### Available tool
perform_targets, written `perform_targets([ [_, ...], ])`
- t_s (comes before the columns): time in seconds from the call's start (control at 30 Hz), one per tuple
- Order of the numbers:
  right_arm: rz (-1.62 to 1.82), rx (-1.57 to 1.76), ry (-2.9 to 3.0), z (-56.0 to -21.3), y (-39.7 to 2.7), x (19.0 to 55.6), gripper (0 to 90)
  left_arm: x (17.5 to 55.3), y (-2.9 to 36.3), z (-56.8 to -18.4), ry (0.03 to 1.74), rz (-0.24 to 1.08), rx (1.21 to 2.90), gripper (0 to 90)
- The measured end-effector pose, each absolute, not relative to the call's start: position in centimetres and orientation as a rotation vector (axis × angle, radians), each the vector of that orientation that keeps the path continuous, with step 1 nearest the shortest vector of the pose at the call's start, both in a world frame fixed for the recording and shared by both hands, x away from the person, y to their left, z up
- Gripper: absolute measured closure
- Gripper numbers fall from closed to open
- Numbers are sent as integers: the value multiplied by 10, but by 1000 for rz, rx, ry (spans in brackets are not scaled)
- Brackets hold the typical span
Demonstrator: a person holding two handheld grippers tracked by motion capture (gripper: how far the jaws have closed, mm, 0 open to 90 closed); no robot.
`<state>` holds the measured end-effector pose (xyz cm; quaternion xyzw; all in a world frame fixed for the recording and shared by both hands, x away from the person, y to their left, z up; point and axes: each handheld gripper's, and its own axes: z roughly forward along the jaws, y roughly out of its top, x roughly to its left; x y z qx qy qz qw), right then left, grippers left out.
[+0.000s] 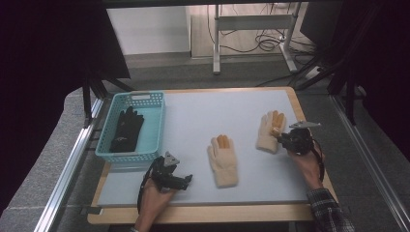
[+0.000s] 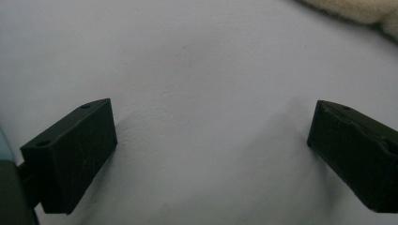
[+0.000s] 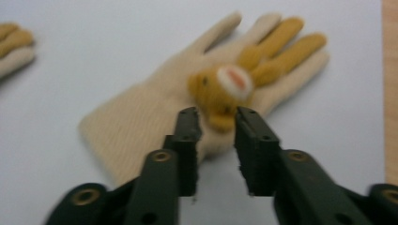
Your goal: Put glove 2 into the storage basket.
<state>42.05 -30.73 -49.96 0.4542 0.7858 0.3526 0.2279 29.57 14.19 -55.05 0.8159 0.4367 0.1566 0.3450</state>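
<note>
Currently | cream gloves (image 1: 223,161): two | right gripper (image 3: 217,123) fingers parted, nothing pinched | left gripper (image 2: 211,154) fingers spread

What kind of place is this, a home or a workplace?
Probably a lab or test workshop set up for recording, not a home. The table carries a plain grey mat, black curtains hang on both sides, and loose cables lie on the floor beside a metal desk frame behind it.

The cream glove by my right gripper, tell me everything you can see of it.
The right-hand glove is cream knit that looks fuzzy, with two mustard-yellow fingers and a small yellow animal face sewn on its middle. It lies flat on the pale grey table, fingers pointing away from the person. The right gripper hangs just over it, jaws parted around the face's lower edge.
</note>
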Motion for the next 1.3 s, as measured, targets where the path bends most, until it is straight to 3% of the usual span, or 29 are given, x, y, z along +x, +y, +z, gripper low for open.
perform_targets([
  [0.13, 970, 1246, 2168, -499, -301, 439, 452, 296, 142, -550, 1131, 407, 2123, 19],
  [0.33, 949, 1243, 2200, -510, -298, 458, 385, 296, 142, -550, 1132, 406, 2123, 19],
  [0.4, 984, 1261, 2214, -515, -299, 460, 394, 296, 142, -550, 1131, 406, 2123, 19],
  [0.5, 993, 1271, 2212, -518, -298, 460, 516, 296, 142, -550, 1131, 406, 2123, 19],
  [0.6, 983, 1265, 2215, -514, -297, 459, 566, 296, 142, -550, 1132, 406, 2122, 19],
  [0.93, 1046, 1152, 2235, -486, -288, 432, 578, 296, 142, -550, 1132, 407, 2122, 19],
  [1.3, 1180, 930, 2363, -445, -250, 389, 578, 296, 142, -550, 1132, 407, 2122, 19],
])
